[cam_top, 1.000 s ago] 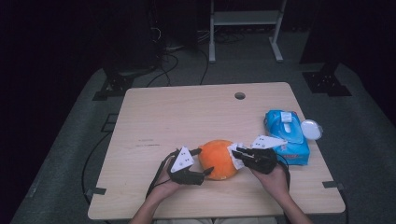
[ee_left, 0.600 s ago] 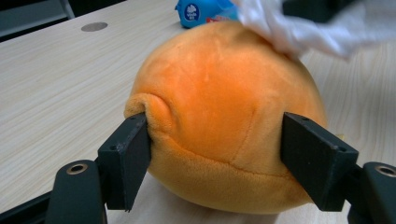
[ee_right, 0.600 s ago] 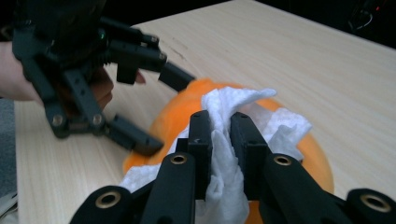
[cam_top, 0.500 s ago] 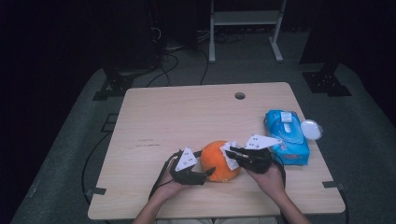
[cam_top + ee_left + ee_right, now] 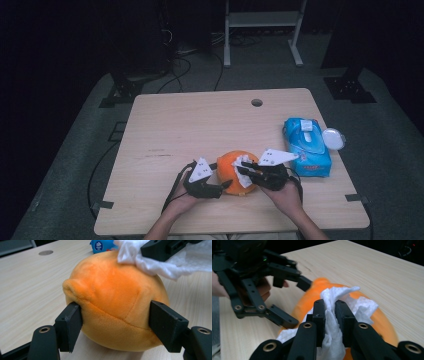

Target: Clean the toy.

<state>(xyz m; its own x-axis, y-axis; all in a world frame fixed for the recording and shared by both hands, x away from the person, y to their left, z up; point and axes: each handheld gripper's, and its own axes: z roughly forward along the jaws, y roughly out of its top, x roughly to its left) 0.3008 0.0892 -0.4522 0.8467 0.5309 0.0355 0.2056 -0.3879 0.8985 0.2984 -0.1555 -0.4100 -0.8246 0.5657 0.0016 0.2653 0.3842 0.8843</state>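
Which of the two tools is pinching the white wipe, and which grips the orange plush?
The right tool pinches the white wipe between its jaws; the left tool has its jaws clamped on the orange plush sides.

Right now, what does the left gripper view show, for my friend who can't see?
Two black tongs squeeze a round orange plush toy on a wooden table. Other tongs press a white wipe on top.

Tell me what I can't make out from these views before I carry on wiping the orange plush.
- Orange plush underside: hidden against the table in the left gripper view.
- Plush top in the right gripper view: covered by the white wipe and the right gripper.
- Blue wipes pack lettering: too small in the high view, cut off at the top edge in the left gripper view.
- Left gripper: its body lies below the frame edge.
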